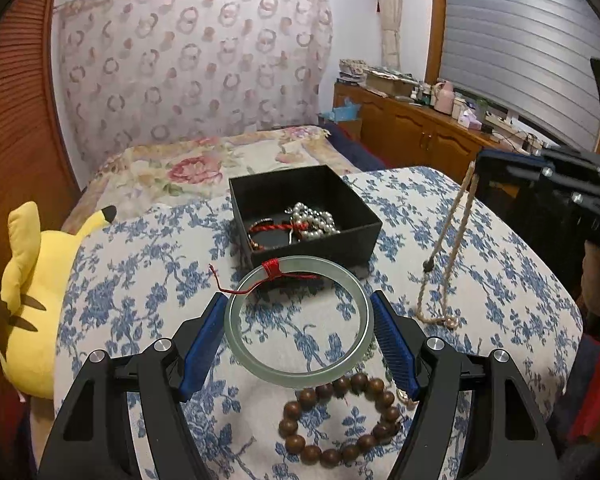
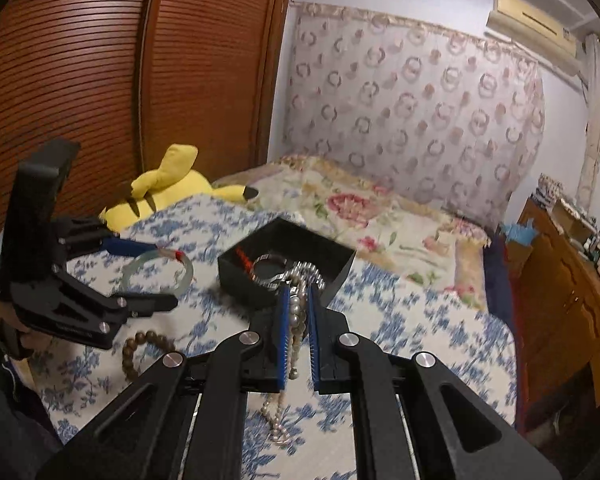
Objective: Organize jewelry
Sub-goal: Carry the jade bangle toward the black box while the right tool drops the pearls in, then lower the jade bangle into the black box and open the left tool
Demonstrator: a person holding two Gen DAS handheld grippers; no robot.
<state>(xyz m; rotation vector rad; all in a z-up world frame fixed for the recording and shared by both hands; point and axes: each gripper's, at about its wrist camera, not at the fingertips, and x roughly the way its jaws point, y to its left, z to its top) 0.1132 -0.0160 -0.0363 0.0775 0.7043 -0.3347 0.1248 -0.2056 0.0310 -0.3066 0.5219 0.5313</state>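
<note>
A pale green jade bangle (image 1: 298, 322) with a red thread lies on the blue-flowered cloth between the pads of my left gripper (image 1: 298, 316), which is open around it. It also shows in the right wrist view (image 2: 158, 270). A black box (image 1: 303, 216) just beyond holds pearls and a red cord. My right gripper (image 2: 298, 300) is shut on a pearl necklace (image 2: 296, 320) that hangs down to the cloth; the left wrist view shows the necklace (image 1: 445, 256) dangling from it. A brown wooden bead bracelet (image 1: 339, 420) lies near my left gripper.
A yellow plush toy (image 1: 36, 300) lies at the left edge of the cloth. A bed with a floral cover (image 1: 204, 164) is behind the box. A wooden cabinet (image 1: 415, 124) with clutter stands at the right.
</note>
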